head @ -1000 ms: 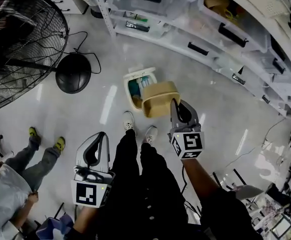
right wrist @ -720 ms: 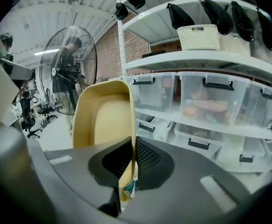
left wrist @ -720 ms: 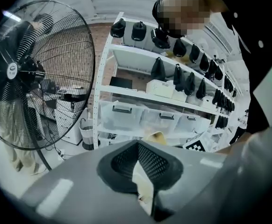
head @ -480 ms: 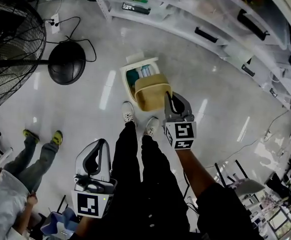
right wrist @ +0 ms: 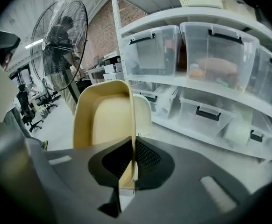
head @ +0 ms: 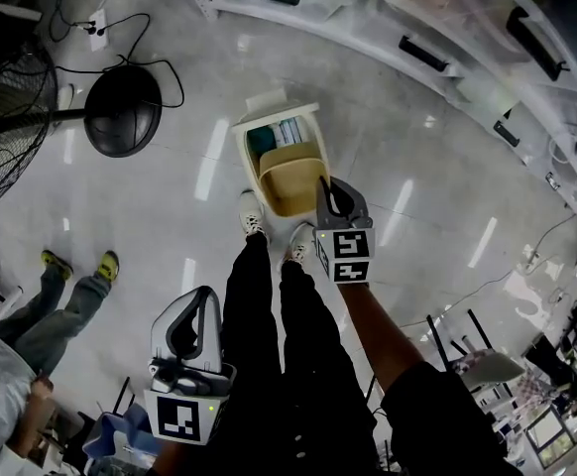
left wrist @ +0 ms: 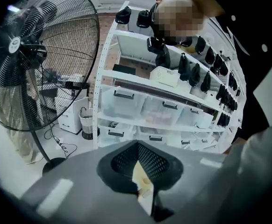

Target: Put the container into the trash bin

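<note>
Closer now, our right claw [head: 328,190] grips the container [head: 290,178] over the trash bin [head: 272,118]; left claw [head: 205,296] closed, fan base [head: 122,110] nearby.

Right gripper [head: 326,192] held out ahead of the body on a stretched arm, bare forearm [head: 368,323], dark sleeve above the elbow. Its jaws are clamped on the thin side wall of the container [right wrist: 105,120], wall edge-on in the seam. Left gripper [head: 198,303] hangs low by the left hip, pointing forward, jaws together; a pale sliver shows in the seam, unclear what. Legs [head: 269,335] upright between both grippers.
</note>
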The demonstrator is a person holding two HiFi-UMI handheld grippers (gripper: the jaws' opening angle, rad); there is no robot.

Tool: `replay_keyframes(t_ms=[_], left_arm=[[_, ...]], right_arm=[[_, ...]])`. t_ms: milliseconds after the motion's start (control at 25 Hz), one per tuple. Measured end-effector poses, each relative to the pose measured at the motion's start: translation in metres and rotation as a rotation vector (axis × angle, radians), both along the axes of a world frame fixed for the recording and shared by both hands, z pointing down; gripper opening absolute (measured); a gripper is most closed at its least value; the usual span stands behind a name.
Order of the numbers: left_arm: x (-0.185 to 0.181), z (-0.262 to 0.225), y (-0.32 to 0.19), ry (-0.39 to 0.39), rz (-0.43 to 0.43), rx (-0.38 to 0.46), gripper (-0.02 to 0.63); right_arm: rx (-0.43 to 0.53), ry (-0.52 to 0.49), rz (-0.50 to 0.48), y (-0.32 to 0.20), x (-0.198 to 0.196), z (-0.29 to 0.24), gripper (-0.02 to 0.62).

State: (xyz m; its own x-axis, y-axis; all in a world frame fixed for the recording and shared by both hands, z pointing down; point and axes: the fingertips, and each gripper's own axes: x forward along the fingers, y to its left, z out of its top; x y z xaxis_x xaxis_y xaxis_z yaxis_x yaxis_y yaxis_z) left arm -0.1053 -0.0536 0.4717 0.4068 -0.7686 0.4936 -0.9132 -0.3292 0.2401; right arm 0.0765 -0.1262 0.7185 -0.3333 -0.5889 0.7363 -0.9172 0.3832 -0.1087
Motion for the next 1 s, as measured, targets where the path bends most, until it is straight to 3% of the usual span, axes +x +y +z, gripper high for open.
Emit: replay_keyframes(t_ms=[1000], left_arm=[[0.019, 0.073, 0.001, 0.037, 0.024, -0.098, 0.0]], right_arm=[[-0.129, 0.055, -0.003, -0.008, -0.009, 0.123, 0.029]])
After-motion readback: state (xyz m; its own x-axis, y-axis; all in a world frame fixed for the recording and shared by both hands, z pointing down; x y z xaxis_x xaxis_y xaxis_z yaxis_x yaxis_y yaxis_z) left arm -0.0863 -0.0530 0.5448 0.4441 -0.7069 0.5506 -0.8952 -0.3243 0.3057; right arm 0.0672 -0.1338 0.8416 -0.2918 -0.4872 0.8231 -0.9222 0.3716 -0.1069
